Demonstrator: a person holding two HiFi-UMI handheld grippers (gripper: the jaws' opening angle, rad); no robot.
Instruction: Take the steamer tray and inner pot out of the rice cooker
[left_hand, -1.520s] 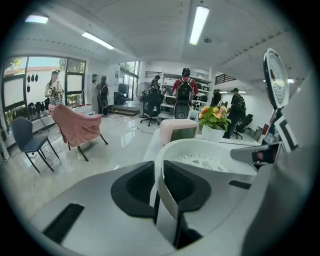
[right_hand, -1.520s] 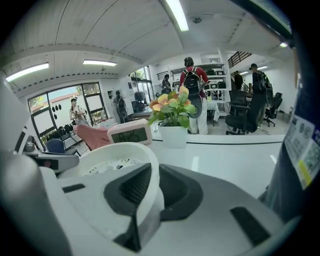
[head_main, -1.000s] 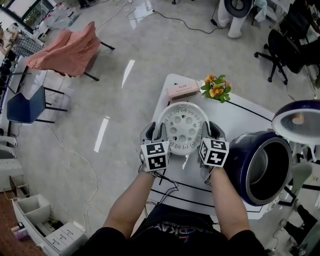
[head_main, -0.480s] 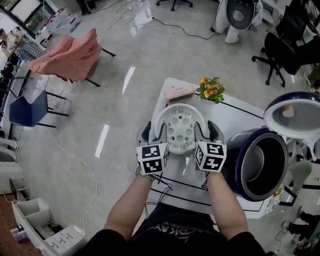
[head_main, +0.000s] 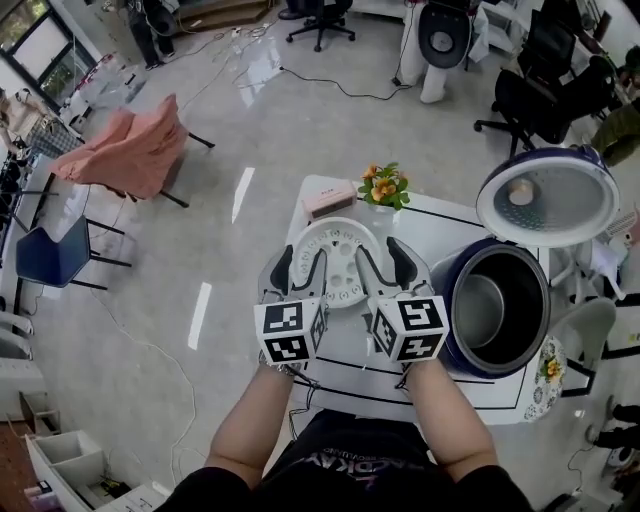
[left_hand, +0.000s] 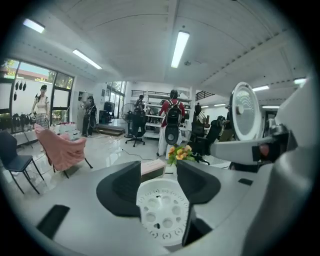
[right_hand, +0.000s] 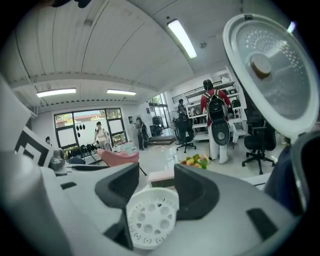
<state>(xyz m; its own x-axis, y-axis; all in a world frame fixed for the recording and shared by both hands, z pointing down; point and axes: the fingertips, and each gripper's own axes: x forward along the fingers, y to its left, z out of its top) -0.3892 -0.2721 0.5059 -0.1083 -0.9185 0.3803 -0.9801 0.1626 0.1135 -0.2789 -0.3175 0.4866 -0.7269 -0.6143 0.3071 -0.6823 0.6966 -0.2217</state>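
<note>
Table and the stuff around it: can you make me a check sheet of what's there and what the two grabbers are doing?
Surface: white table with black lines.
Job's things: steamer tray lies flat on the table, out of the rice cooker; inner pot sits inside the cooker, lid up.
Clutter: pink box and flowers at the table's far edge.
Grippers: left gripper and right gripper hang over the tray, jaws have just been opening, wide apart, gripping nothing.
Cables: black cable and white cable on the floor.
Surroundings: chair draped in pink cloth, blue chair.
</note>
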